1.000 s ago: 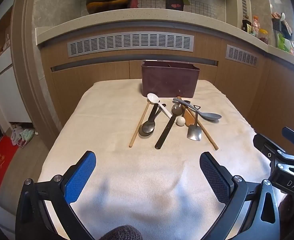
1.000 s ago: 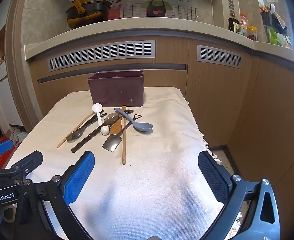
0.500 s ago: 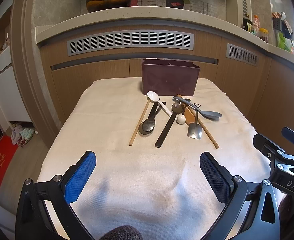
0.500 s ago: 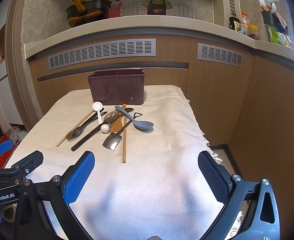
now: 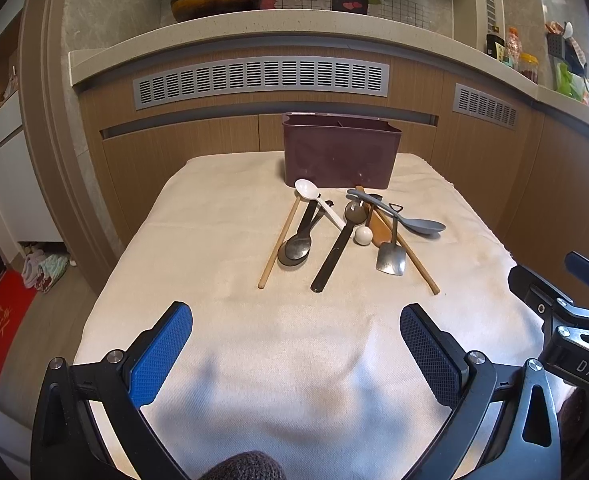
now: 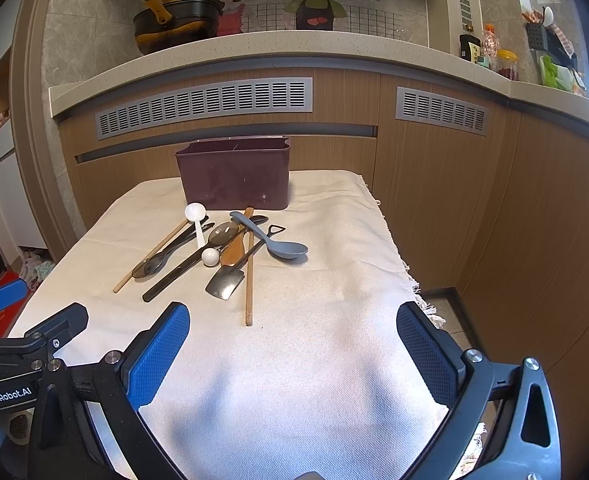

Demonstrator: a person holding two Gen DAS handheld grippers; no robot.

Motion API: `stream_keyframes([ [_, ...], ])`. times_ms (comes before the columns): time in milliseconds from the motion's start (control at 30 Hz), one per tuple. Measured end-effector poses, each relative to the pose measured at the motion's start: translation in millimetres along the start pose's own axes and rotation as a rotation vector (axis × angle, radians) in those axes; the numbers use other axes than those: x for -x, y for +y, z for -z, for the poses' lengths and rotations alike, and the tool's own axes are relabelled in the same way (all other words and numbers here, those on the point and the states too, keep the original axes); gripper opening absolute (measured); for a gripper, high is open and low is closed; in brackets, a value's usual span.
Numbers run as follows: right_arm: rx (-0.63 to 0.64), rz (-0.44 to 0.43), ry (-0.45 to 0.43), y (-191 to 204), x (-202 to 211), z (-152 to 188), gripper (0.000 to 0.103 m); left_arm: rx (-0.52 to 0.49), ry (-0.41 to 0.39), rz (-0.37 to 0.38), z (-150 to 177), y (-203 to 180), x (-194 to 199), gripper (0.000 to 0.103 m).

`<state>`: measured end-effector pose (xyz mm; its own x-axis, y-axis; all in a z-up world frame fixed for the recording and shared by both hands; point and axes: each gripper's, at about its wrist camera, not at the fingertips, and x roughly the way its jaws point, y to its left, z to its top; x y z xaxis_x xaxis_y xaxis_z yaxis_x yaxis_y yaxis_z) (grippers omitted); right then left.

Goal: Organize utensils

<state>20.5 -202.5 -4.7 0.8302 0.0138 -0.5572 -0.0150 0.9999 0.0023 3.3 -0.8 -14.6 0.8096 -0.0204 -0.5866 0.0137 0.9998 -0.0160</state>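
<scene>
Left gripper [image 5: 296, 352] and right gripper [image 6: 293, 350] both spread wide, empty, low over near end of cloth [image 6: 334, 360]

Further out, utensil pile [image 6: 222, 248] mid-cloth, crossed and overlapping: loose chopstick [image 6: 248, 280] nearest, metal spatula [image 6: 225, 282], grey spoon [image 6: 272, 240]

Judged light, stiff, slick; pinch chopstick mid-shaft, clear of pile

Farthest, maroon divided caddy [image 6: 234, 176] upright just behind pile, appears empty

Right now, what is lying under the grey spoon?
The grey spoon crosses over a wooden chopstick and the small metal spatula. Whether its handle end touches anything else is hidden.
</scene>
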Motion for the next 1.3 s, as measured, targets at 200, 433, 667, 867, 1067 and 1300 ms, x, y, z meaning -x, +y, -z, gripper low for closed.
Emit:
stream_keyframes([
  [200,0.001,0.000,0.001,0.4,0.2,-0.3,0.103,0.000,0.002,0.000,-1.2,0.3,0.2,0.103],
  [433,0.012,-0.004,0.000,2.5,0.3,-0.8,0.103,0.007,-0.001,-0.003,-1.1,0.7,0.7,0.103],
  [667,0.019,-0.004,0.002,2.8,-0.1,0.3,0.103,0.017,-0.005,-0.007,-2.3,4.0,2.8,0.103],
  [867,0.021,-0.003,-0.001,2.7,0.0,0.7,0.103,0.017,-0.003,-0.007,-4.0,4.5,2.6,0.103],
  [1067,0.023,0.000,-0.004,2.9,1.4,0.1,0.103,0.017,-0.002,-0.006,-4.5,5.3,2.6,0.103],
  [1300,0.025,0.000,-0.003,2.8,1.8,-0.1,0.103,0.016,-0.002,-0.008,-4.8,5.2,2.5,0.103],
])
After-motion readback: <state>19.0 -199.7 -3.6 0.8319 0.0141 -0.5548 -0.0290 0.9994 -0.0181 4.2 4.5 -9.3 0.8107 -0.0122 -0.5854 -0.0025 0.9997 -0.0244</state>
